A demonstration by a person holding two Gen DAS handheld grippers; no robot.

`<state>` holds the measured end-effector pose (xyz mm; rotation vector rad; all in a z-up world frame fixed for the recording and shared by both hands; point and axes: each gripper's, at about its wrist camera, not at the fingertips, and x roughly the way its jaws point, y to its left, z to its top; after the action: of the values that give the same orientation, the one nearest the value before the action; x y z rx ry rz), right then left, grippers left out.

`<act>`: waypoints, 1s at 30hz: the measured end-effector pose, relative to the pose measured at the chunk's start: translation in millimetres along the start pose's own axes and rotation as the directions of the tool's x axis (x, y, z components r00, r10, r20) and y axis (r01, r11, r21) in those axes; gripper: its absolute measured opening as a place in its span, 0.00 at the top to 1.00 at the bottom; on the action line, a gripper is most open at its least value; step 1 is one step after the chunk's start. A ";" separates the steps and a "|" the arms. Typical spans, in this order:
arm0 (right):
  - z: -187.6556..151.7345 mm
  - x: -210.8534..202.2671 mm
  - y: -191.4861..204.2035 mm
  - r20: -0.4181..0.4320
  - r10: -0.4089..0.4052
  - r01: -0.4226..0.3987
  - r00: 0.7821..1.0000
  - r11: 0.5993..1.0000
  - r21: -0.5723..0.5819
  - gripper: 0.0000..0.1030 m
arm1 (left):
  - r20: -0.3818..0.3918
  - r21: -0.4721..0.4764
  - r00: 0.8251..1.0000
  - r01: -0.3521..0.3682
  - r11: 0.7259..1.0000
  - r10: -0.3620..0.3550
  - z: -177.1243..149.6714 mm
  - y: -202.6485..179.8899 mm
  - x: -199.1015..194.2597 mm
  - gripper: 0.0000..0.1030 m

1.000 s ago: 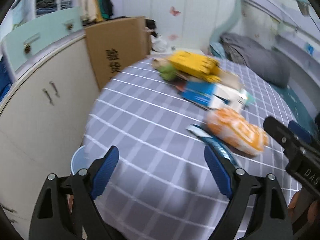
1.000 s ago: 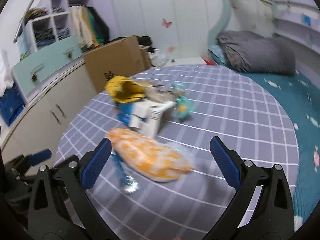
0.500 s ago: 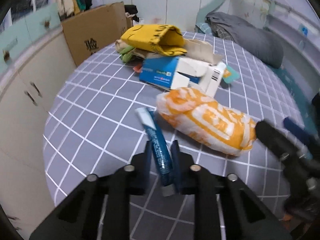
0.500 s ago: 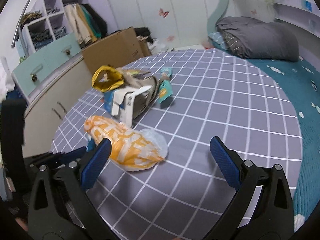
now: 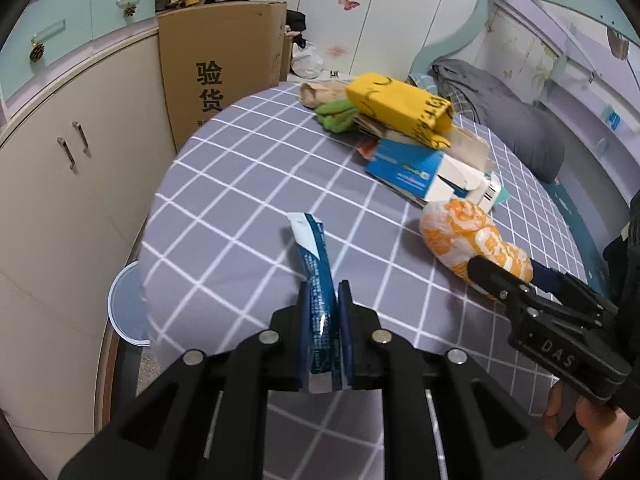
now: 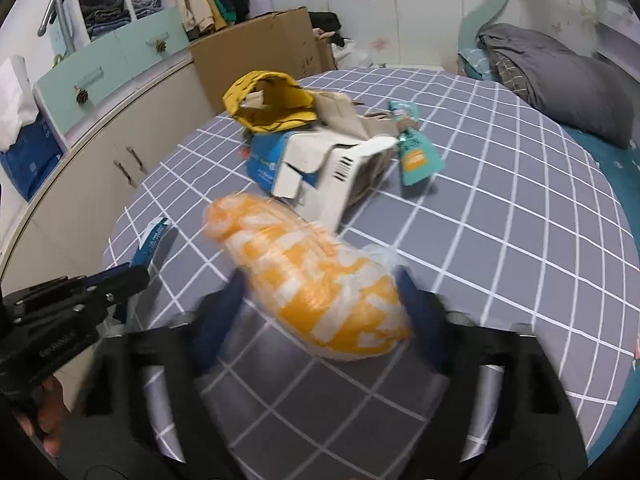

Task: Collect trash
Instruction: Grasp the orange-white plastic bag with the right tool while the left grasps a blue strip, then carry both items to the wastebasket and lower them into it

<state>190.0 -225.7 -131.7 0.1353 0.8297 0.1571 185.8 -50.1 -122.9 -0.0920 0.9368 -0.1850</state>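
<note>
Cream cabinet (image 5: 60, 184) left; cardboard box (image 5: 224, 76) beside it; butterfly-stickered white wall (image 5: 348, 0).

My left gripper (image 5: 323, 320) pinches a slim sachet (image 5: 316, 272) above the near edge of the checked sheet (image 5: 240, 184), with my right gripper (image 6: 320, 312) off to its right, jaws either side of the snack bag (image 6: 312, 276). Behind the snack bag lies the opened carton (image 6: 320, 168), and behind that the folded pouch (image 5: 400, 108). A cardboard box (image 5: 224, 68) stands beyond the sheet's far left edge, beside the cabinet (image 5: 72, 168).
</note>
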 end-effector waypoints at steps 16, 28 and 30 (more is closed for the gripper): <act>11.1 -4.6 140.2 0.060 0.190 -0.181 0.980 0.975 -0.128 0.48 | 0.068 -0.118 0.997 -0.018 0.993 0.027 -5.3 108.4 -24.6 0.87; 4.7 89.4 315.3 -0.081 0.314 -0.324 0.946 0.899 -0.294 0.48 | -0.030 -0.329 0.967 -0.249 0.911 0.254 -34.8 279.2 -6.0 0.87; -0.3 112.8 339.0 -0.116 0.319 -0.339 0.941 0.884 -0.320 0.48 | -0.060 -0.345 0.963 -0.266 0.900 0.262 -37.4 297.3 3.7 0.87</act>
<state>235.6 128.1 -152.1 -0.0529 0.8231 0.6249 192.9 240.7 -195.1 -0.2922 0.9767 0.2376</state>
